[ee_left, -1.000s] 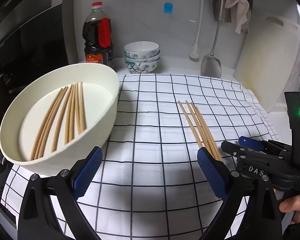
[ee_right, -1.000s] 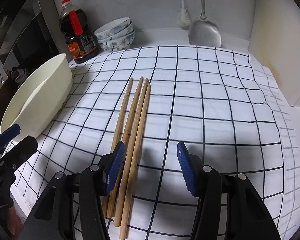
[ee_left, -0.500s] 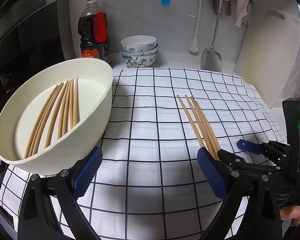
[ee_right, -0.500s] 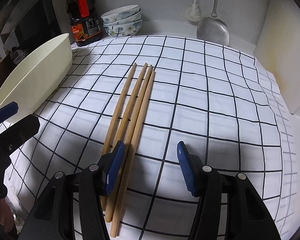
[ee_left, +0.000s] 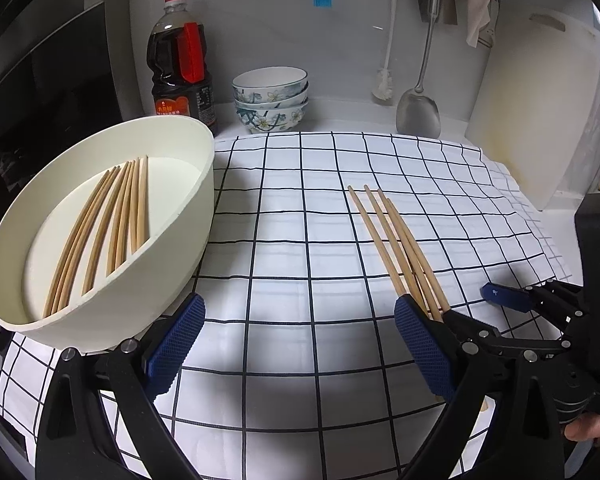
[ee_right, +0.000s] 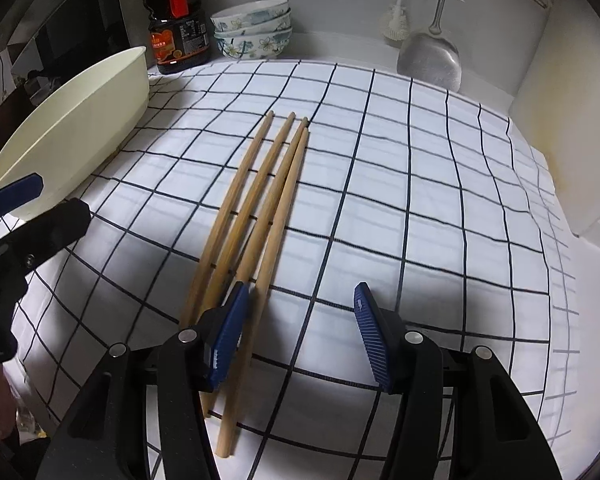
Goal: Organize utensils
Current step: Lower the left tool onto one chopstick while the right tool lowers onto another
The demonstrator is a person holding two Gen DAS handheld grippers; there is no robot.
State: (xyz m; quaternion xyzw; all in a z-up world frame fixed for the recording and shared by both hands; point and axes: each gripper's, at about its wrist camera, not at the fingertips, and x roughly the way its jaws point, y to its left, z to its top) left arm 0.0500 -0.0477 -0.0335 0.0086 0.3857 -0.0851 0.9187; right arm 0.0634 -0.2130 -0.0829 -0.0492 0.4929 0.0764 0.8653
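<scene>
Chopsticks (ee_right: 260,216), four loose wooden ones, lie side by side on the checked cloth (ee_right: 420,200) that covers the bench, a little right of its middle, their tips fanning slightly toward the back wall and their butt ends reaching toward the front edge. Over those butt ends hangs the right gripper (ee_right: 298,330), its jaws spread and gripping nothing: the left blue pad sits over the bundle, with one stick lying in the gap between the pads. At the left edge of the cloth stands a cream bowl (ee_left: 172,264) with more chopsticks (ee_left: 108,224) lying across its floor. Just in front of that bowl is the left gripper (ee_left: 296,344), jaws wide apart and empty above bare cloth. Along the back edge stand a dark sauce bottle (ee_left: 182,68) and a stack of flowered bowls (ee_left: 270,98); a steel spatula (ee_left: 418,108) and a brush (ee_left: 386,80) hang by the wall, and a white cutting board (ee_left: 540,112) leans at the right back corner.
</scene>
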